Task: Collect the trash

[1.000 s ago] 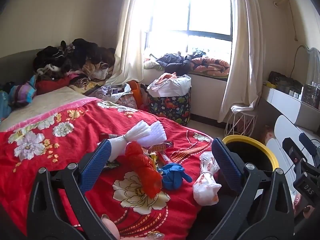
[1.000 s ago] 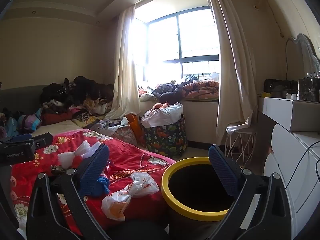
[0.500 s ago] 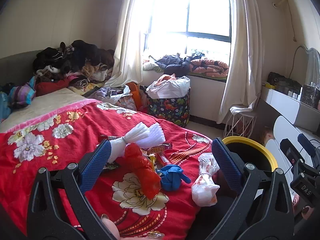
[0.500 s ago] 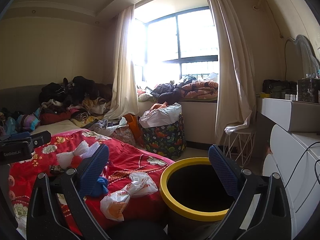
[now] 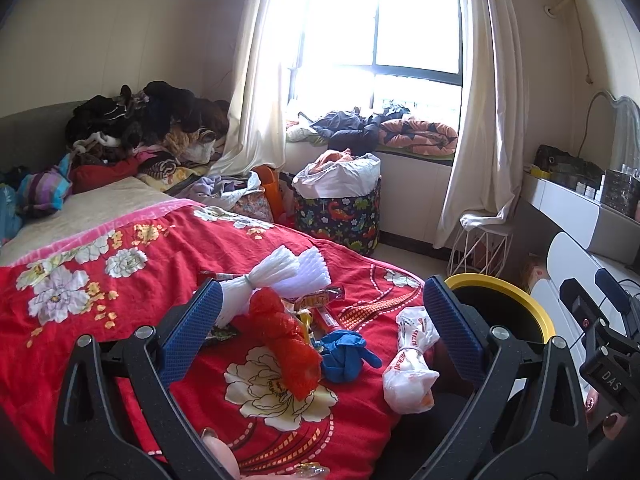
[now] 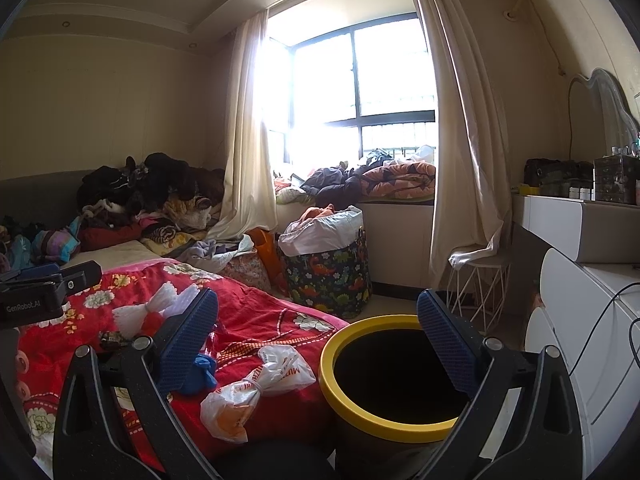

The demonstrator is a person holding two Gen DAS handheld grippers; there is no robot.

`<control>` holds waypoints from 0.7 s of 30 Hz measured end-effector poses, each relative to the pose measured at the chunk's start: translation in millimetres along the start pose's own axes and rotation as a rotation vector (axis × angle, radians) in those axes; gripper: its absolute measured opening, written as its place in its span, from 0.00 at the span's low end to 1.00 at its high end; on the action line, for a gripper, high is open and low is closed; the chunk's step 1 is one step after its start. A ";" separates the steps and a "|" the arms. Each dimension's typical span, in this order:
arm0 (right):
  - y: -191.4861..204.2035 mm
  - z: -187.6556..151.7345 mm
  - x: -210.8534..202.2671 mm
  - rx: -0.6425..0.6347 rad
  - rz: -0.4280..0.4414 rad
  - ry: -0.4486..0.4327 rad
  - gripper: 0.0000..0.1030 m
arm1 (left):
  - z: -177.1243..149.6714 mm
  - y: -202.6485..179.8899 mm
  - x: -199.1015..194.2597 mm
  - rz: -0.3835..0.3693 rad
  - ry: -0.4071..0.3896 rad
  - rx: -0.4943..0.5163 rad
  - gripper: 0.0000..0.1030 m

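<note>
Now hovering spread and empty: left tool [image 5: 320, 316] over red bag [image 5: 290, 340] on bed [image 5: 100, 320], right tool [image 6: 316, 332] above yellow-rimmed bin [image 6: 384, 424]; probably choosing trash, next lowering and closing.

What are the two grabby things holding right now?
Nothing. The left gripper and right gripper are both open, with no trash between their fingers.

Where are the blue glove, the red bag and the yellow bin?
blue glove [image 5: 343, 355]: left wrist view, on its balled-up middle.
red bag [image 5: 286, 340]: left wrist view, on its crumpled middle.
yellow bin [image 6: 329, 376]: right wrist view, on its rim's left side.
</note>
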State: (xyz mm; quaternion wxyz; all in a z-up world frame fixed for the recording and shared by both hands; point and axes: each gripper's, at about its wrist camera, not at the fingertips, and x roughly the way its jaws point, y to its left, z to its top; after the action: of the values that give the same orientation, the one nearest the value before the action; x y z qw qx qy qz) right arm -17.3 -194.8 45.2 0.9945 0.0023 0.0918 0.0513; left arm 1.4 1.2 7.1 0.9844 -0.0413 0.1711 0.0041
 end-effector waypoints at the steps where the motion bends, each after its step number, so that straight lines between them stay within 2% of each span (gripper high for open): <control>1: 0.1 0.3 0.2 0.000 0.001 0.002 0.94 | 0.8 -0.1 0.1 0.001 0.000 0.000 0.90; 21: 6.8 -3.2 11.5 -0.010 0.028 0.050 0.94 | 7.8 1.5 3.0 0.006 0.011 -0.003 0.90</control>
State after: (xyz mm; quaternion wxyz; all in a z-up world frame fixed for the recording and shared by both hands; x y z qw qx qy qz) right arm -7.3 -186.9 40.1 0.9911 -0.0027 0.1161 0.0656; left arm 6.8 3.3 13.2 0.9833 -0.0424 0.1767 0.0073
